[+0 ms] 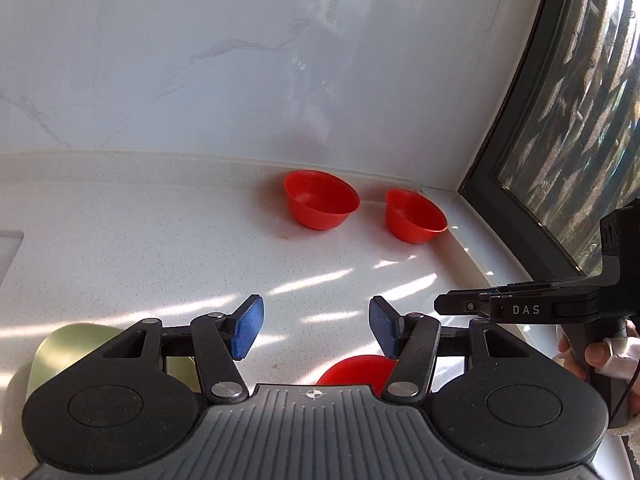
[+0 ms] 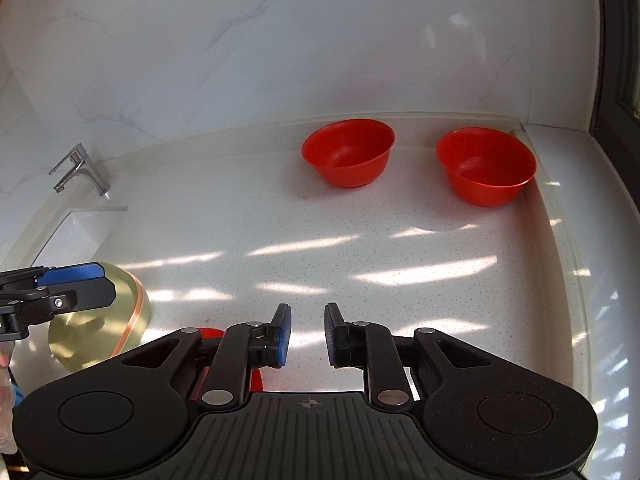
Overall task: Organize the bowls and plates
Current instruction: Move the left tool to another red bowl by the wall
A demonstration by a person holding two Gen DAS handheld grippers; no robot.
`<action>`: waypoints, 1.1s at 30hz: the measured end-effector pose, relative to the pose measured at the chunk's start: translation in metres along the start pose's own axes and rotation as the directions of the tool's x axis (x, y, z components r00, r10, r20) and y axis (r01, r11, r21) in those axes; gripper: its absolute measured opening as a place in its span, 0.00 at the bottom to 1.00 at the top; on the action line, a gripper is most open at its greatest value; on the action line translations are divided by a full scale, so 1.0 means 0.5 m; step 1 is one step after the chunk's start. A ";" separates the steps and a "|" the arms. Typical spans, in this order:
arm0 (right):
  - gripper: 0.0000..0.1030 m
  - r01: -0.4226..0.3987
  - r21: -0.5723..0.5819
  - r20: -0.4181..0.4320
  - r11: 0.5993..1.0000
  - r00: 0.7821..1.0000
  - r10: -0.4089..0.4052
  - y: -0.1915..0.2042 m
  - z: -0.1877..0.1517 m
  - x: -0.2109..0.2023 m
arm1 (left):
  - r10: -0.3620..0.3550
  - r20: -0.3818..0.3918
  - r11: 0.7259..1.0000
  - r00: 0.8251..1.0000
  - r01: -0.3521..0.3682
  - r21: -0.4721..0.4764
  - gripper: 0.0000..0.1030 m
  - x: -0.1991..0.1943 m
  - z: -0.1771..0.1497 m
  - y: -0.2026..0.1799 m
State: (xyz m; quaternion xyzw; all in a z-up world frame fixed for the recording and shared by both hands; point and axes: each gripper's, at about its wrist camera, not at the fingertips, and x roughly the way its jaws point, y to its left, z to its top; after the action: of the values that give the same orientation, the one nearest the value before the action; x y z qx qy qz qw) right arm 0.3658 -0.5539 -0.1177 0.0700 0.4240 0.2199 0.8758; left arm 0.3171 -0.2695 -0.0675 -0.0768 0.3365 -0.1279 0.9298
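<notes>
Red bowls, two: left bowl and right bowl upright near counter back wall, apart. Gold bowl nearer, beside sink. Left claw wide open, empty. Right claw partly open, empty.

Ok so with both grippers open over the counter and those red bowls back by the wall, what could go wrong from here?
1. The two grippers are close: the right gripper sits just beside the left gripper, so they could bump.
2. The right red bowl is tucked into the corner by the window frame, leaving little finger room.
3. The gold bowl and the near red dish lie partly hidden under the grippers, easy to knock.
</notes>
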 end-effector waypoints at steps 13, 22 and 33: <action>0.18 0.141 0.076 0.138 0.987 0.979 -0.151 -0.035 0.143 0.006 | -0.019 0.061 0.997 0.998 0.015 0.070 0.58 0.129 0.179 0.007; 0.18 0.157 0.065 0.120 0.985 0.979 -0.164 -0.079 0.253 0.104 | 0.039 0.000 0.998 0.999 -0.039 0.040 0.58 0.311 0.278 0.012; 0.18 0.104 0.098 0.036 0.990 0.993 -0.108 -0.139 0.300 0.278 | 0.111 -0.142 0.994 0.984 -0.110 0.017 0.49 0.514 0.294 0.029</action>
State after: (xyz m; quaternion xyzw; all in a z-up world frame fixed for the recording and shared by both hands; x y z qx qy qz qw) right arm 0.5799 -0.5448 -0.1437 0.0936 0.4189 0.1509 0.8905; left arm 0.6048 -0.3218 -0.1145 -0.0446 0.4055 -0.0826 0.9093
